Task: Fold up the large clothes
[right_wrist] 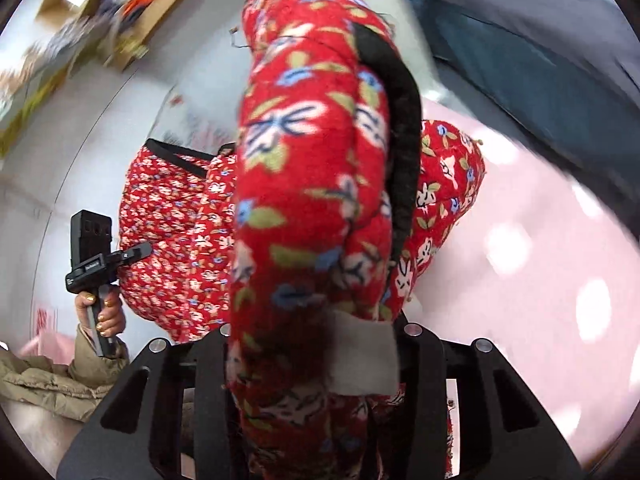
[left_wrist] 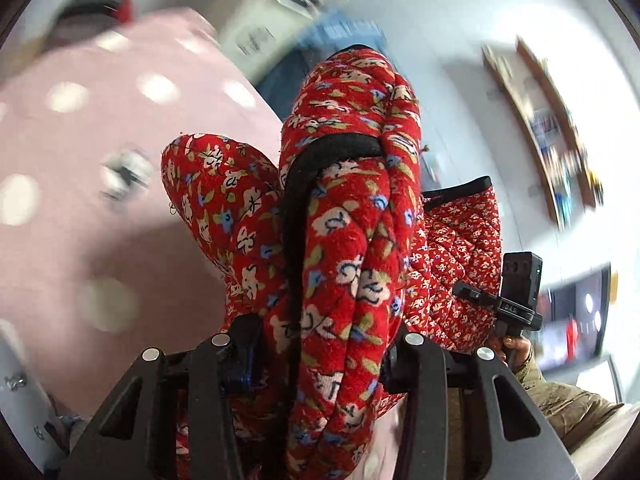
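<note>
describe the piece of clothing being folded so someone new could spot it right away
Start at the pink sheet with white dots that covers most of the background. Lifted above it, bunched between the fingers of each hand-held gripper, is a thick quilted garment. It is the only bright red thing printed with small white and blue flowers, and it has black trim along its edge.

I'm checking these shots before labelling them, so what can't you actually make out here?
- Left wrist view: the left gripper pads are buried in the red floral quilted garment.
- Right wrist view: the right gripper pads are hidden likewise by the same cloth.
- Both views: the garment's full shape is cut off.
- Wooden shelves: contents motion-blurred.
- Pink polka-dot cloth: blurred, extent unclear.
</note>
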The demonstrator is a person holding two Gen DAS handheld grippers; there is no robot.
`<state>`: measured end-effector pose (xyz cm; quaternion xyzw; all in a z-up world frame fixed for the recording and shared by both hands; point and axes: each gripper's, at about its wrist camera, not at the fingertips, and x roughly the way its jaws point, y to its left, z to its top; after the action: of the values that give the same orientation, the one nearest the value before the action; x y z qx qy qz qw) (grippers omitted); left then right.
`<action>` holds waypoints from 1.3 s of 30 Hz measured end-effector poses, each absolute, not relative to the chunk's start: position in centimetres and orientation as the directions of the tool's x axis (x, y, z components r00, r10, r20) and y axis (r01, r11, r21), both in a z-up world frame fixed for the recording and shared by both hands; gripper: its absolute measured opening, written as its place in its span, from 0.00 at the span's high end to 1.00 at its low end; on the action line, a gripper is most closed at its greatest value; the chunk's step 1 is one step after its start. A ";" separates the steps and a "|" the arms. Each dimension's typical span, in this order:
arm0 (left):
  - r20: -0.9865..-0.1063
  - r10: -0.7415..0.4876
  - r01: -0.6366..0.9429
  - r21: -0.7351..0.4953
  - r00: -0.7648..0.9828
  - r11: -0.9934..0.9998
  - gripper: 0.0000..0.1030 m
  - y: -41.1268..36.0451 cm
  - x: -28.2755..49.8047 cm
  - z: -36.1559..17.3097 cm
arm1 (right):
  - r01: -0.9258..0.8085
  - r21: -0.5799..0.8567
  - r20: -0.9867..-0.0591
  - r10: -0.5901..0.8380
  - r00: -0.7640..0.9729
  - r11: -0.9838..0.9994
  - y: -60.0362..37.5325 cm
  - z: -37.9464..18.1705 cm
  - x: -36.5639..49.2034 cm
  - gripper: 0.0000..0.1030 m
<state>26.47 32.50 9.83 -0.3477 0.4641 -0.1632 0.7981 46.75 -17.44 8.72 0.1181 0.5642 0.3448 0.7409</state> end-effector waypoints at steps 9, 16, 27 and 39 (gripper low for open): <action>-0.719 -0.200 -0.386 -0.560 0.665 0.733 0.59 45.4 24.7 5.2 | -0.584 0.517 -0.778 0.628 -0.017 0.625 8.2 5.5 64.2 0.57; -0.804 -0.136 -0.628 -0.546 0.579 0.554 0.44 48.8 23.9 -7.1 | -0.410 0.362 -0.908 0.417 0.051 0.837 17.8 -4.2 70.7 0.34; -0.868 0.041 -0.685 -0.361 0.495 0.633 0.12 53.3 22.1 -4.2 | -0.133 0.318 -0.898 0.344 0.274 0.939 7.5 -3.1 67.3 0.23; -0.856 0.352 -0.639 0.034 0.378 0.769 0.06 41.9 25.6 5.8 | -0.534 0.045 -0.947 0.207 0.247 0.844 12.2 1.1 51.9 0.15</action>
<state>25.56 41.90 5.75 -0.1530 0.4676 0.3036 0.8159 51.88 12.24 1.07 -0.1446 0.5655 0.2384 0.7762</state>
